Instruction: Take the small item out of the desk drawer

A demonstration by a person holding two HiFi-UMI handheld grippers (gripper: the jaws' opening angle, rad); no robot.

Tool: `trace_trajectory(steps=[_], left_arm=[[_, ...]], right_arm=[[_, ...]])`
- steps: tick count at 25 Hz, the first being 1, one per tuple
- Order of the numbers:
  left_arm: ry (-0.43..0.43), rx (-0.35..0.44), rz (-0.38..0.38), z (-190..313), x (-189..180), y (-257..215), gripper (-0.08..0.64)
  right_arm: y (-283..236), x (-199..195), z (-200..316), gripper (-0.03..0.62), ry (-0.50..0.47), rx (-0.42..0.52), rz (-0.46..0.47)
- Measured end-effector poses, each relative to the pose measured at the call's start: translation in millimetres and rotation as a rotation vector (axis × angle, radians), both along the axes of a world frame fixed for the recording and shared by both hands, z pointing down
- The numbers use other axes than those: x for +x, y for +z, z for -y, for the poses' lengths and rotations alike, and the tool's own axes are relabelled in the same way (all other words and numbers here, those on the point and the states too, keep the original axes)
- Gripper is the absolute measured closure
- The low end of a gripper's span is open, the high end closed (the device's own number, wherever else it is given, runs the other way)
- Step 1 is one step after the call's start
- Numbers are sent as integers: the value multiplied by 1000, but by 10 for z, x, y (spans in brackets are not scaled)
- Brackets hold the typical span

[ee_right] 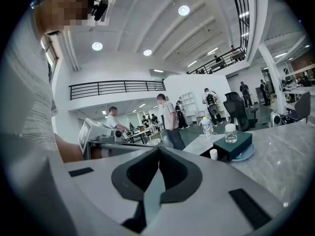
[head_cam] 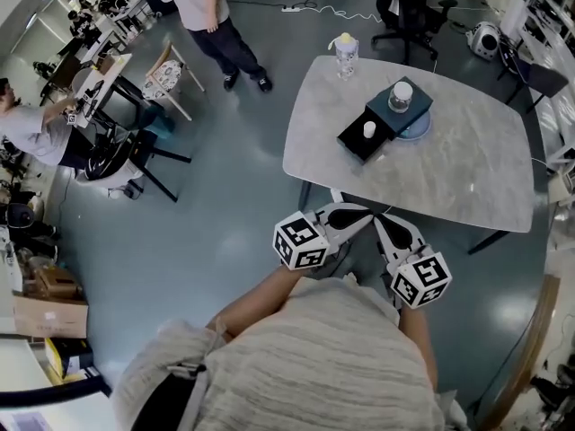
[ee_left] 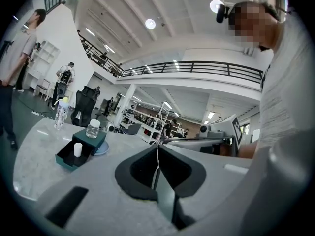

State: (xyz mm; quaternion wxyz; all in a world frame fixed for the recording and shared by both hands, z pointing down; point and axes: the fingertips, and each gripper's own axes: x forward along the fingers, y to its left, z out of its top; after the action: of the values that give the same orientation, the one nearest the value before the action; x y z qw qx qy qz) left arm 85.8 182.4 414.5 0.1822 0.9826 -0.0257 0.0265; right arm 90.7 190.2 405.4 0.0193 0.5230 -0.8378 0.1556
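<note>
Clear run to the open drawer
The lower half of the table lies bare between its near edge and the drawer at upper centre; a jar stands on the box behind, a bottle at the far edge

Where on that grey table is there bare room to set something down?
The table is bare across its right half and near edge, this side of the green box, and along the left edge, nearer than the bottle. Crowded only at the middle: box, open drawer, jar.
</note>
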Motion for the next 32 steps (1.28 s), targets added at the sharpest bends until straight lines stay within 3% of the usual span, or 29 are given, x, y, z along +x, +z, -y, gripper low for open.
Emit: trace_trajectory(steps=[14, 32], left_arm=[[-114, -32, 15, 408, 203, 177, 543], [-19, -24, 33, 1955, 531, 252, 543]], right_arm=[[175, 213, 414, 581, -107, -18, 10], [250, 529, 1962, 581, -27, -31, 0]])
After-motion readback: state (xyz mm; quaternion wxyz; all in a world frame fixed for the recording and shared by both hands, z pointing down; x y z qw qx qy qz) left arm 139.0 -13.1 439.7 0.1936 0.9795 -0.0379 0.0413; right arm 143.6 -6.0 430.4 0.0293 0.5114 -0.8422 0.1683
